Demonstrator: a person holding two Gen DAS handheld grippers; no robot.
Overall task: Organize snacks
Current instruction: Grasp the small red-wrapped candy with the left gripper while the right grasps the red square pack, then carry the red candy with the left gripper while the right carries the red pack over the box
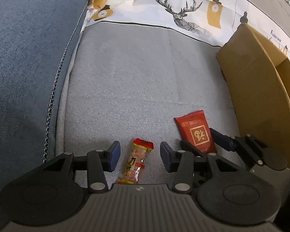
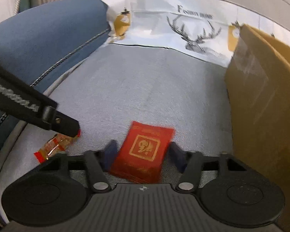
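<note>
A slim snack bar (image 1: 137, 162) in a clear wrapper with red and gold ends lies on the grey seat cushion (image 1: 135, 77). My left gripper (image 1: 139, 155) straddles it, open, with a gap at each pad. In the right wrist view that gripper's black finger (image 2: 67, 125) covers one end of the bar (image 2: 52, 147). A flat red packet (image 2: 145, 150) with a gold square emblem sits between the pads of my right gripper (image 2: 143, 153), which touch both long edges. The left wrist view shows the same packet (image 1: 195, 133) in the right gripper (image 1: 203, 141), its far end blurred.
An open cardboard box (image 1: 257, 89) stands close on the right, its flap (image 2: 264, 96) beside the right gripper. A blue armrest (image 1: 29, 58) with chain trim borders the left. A white cloth printed with a deer (image 1: 164, 5) covers the sofa back.
</note>
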